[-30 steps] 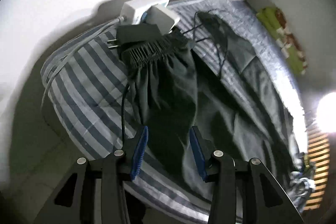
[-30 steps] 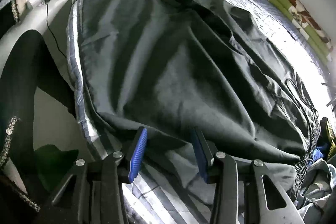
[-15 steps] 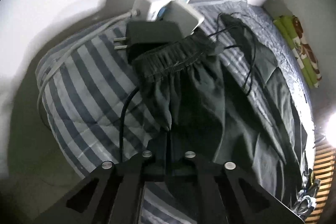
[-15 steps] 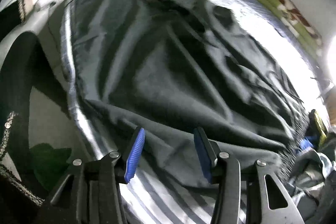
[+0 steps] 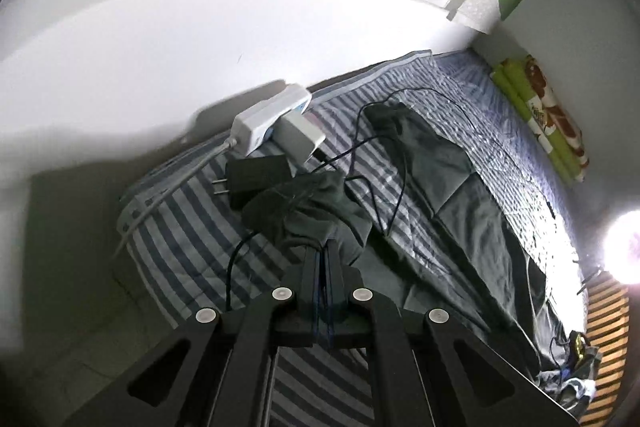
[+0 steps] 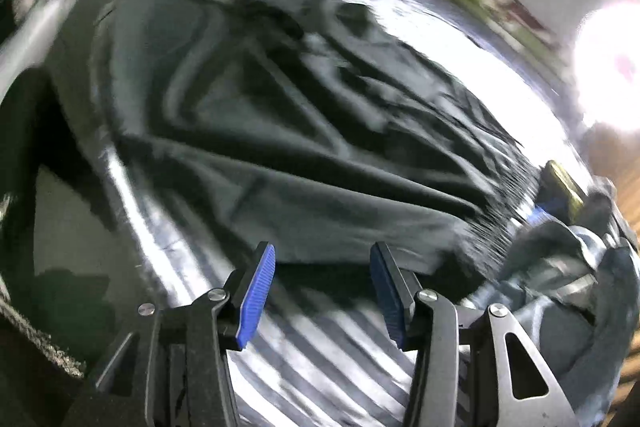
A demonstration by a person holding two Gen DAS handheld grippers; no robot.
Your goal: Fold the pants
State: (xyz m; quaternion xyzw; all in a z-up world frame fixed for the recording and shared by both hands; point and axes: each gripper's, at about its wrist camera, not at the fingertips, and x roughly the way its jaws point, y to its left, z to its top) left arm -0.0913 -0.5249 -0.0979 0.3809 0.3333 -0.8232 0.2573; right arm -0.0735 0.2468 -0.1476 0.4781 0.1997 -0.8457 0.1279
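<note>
Dark grey pants (image 5: 460, 195) lie stretched along a blue-and-white striped bed. My left gripper (image 5: 323, 247) is shut on the pants near the waistband end, and the bunched cloth (image 5: 304, 211) hangs lifted off the sheet from its tips. In the blurred right wrist view the pants (image 6: 280, 115) spread wide across the bed. There my right gripper (image 6: 322, 269) stands open just over the near hem, its blue pads (image 6: 258, 293) apart with nothing pressed between them.
A white power strip (image 5: 268, 119) with a white plug, a black adapter (image 5: 256, 177) and thin black cables (image 5: 384, 163) lie on the striped sheet (image 5: 192, 239) by the pants. A green patterned roll (image 5: 540, 123) lies by the far wall. Crumpled clothes (image 6: 580, 267) sit right of the right gripper.
My left gripper shut on the pants and rose, pulling the waistband end up into a bunch. My right gripper stayed open and slid sideways along the near hem towards the pile of clothes.
</note>
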